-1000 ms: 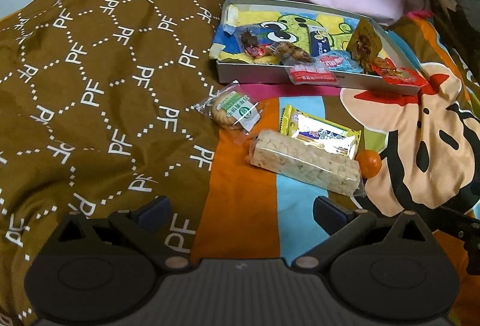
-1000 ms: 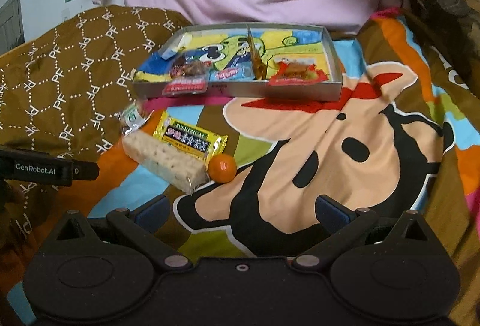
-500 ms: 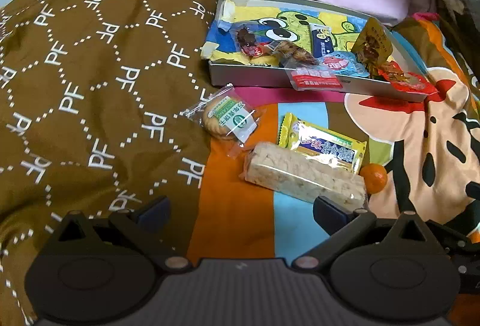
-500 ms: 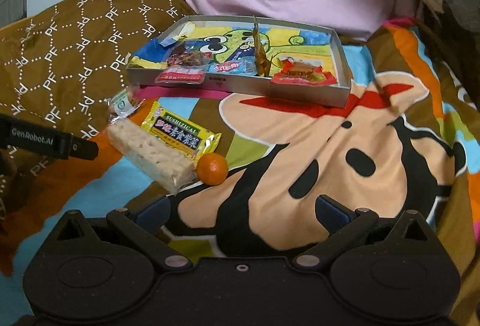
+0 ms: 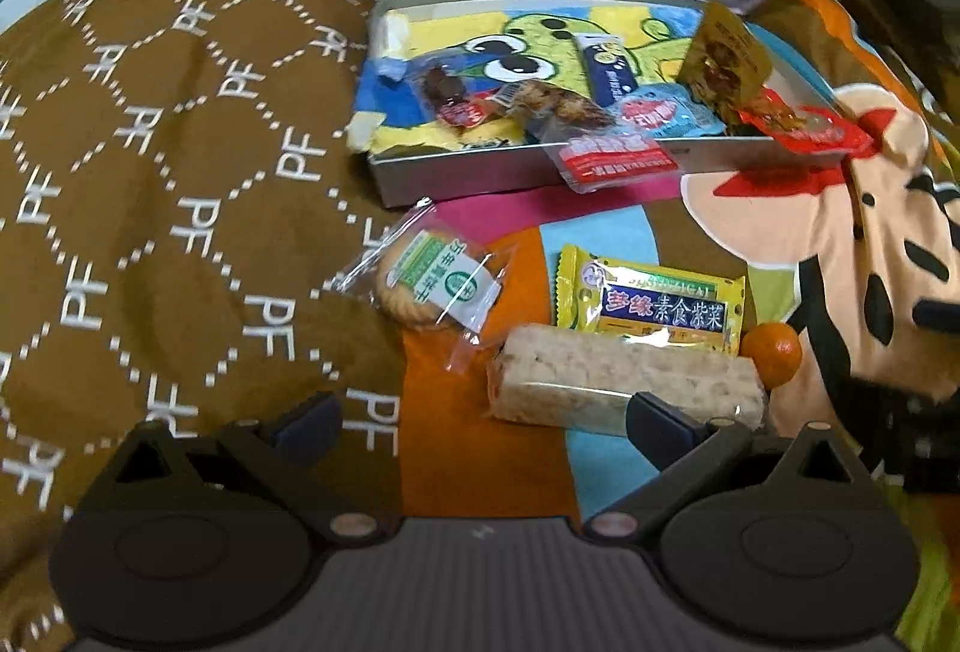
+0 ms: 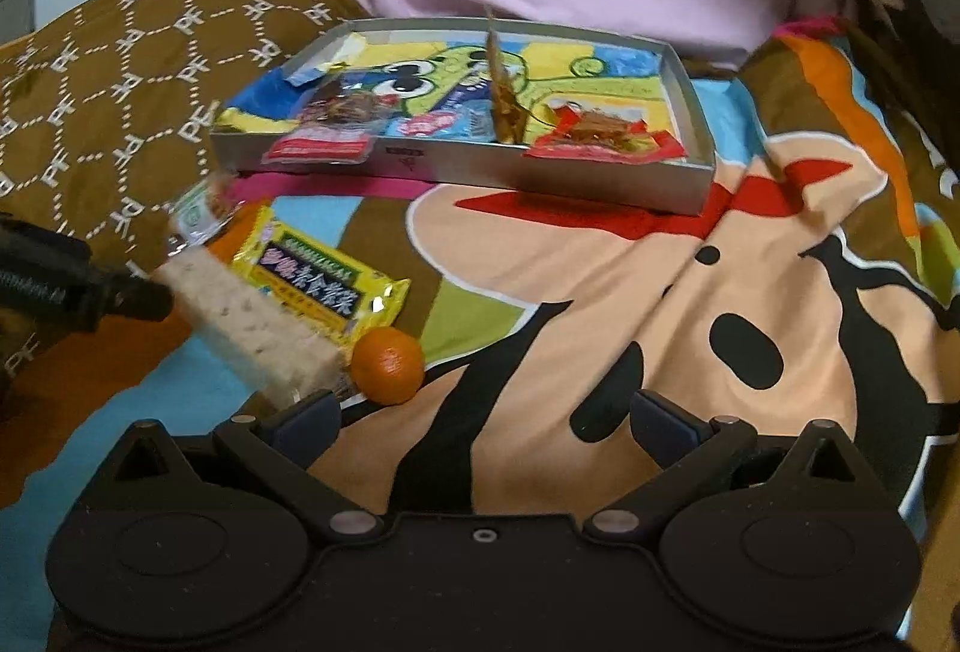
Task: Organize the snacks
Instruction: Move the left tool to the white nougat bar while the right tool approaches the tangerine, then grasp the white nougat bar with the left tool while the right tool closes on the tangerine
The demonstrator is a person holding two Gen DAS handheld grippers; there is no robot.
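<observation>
The brown bedspread (image 5: 180, 208) is showing repeated white "PF" letters; the yellow snack packet (image 5: 651, 305) is showing Chinese characters, "素食紫菜" among them; other labels are staying unreadable

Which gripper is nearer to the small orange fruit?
Right. The orange lies just beyond the right gripper, near its left finger. The left gripper is farther left, beside the rice bar.

The right hand-held gripper (image 6: 483, 421) hangs with its jaws wide apart and nothing between them, over a cartoon-print bedspread (image 6: 690, 292). Just ahead of its left finger (image 6: 309, 415) a small orange (image 6: 387, 365) touches the end of a pale rice-cracker bar (image 6: 252, 328), with a yellow snack packet (image 6: 324, 286) beside it. Farther back a shallow grey tray (image 6: 600, 178) holds several wrapped snacks, partly blurred
</observation>
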